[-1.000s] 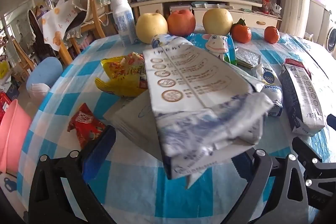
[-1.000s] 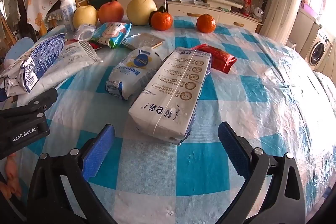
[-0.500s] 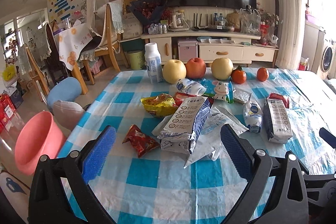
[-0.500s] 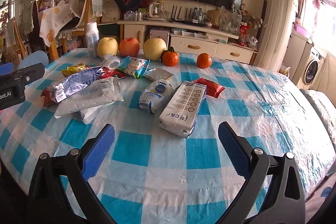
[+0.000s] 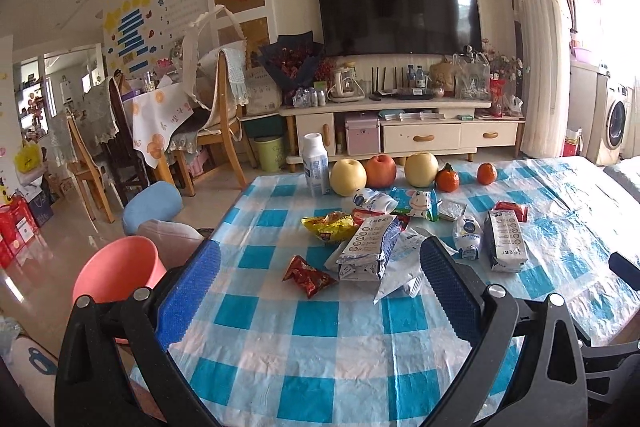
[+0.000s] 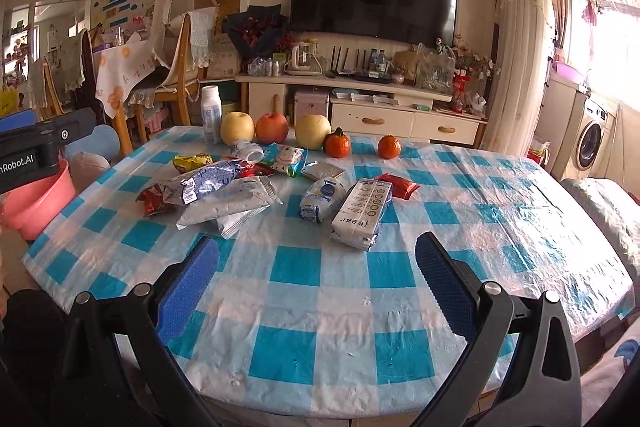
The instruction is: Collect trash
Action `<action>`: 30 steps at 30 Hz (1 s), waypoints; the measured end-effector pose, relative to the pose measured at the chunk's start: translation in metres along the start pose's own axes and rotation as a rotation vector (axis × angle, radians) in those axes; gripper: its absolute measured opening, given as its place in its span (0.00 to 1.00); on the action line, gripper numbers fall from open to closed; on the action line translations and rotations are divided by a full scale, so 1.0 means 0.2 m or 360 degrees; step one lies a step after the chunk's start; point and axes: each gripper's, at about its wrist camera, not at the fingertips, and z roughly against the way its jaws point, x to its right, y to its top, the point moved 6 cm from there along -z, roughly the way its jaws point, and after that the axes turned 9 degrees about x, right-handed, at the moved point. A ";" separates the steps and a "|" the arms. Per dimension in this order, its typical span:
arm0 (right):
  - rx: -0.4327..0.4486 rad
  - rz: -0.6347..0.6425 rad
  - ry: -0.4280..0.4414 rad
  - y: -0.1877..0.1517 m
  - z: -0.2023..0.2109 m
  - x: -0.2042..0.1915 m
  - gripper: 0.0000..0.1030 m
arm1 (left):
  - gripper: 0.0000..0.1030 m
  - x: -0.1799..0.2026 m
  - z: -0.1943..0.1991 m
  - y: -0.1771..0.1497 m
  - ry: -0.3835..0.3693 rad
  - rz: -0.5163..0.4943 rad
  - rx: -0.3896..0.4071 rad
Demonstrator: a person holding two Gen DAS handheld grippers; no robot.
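Empty wrappers and cartons lie scattered on the blue-and-white checked table (image 5: 320,323). Among them are a crushed milk carton (image 5: 368,247), a red snack wrapper (image 5: 308,273), a yellow chip bag (image 5: 330,225), a white pouch (image 5: 404,267) and a second carton (image 5: 506,241). In the right wrist view that second carton (image 6: 362,213) lies mid-table beside a small white bag (image 6: 322,197) and a red packet (image 6: 398,185). My left gripper (image 5: 320,293) and my right gripper (image 6: 316,285) both stand open and empty, held back above the near table edge. A pink bin (image 5: 118,269) stands on the floor at the left.
Apples (image 5: 381,171), pears, two oranges (image 5: 487,173) and a white bottle (image 5: 316,164) line the far table edge. Wooden chairs (image 5: 216,123) and a blue stool (image 5: 152,205) stand left; a TV cabinet (image 5: 400,131) lies behind. The left gripper's body (image 6: 36,155) shows at left in the right wrist view.
The left gripper let go of the crushed milk carton, which now lies on the table. Both grippers have pulled back and up, away from the trash.
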 end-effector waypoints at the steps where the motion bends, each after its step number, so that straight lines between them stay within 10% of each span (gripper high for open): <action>1: 0.0015 0.0000 -0.0001 0.01 0.02 -0.01 0.96 | 0.96 -0.01 0.02 0.01 0.0002 -0.0001 0.0009; 30: 0.0051 0.0061 -0.0019 -0.06 0.09 -0.04 0.96 | 0.96 -0.04 0.12 0.01 0.0014 -0.0002 -0.0005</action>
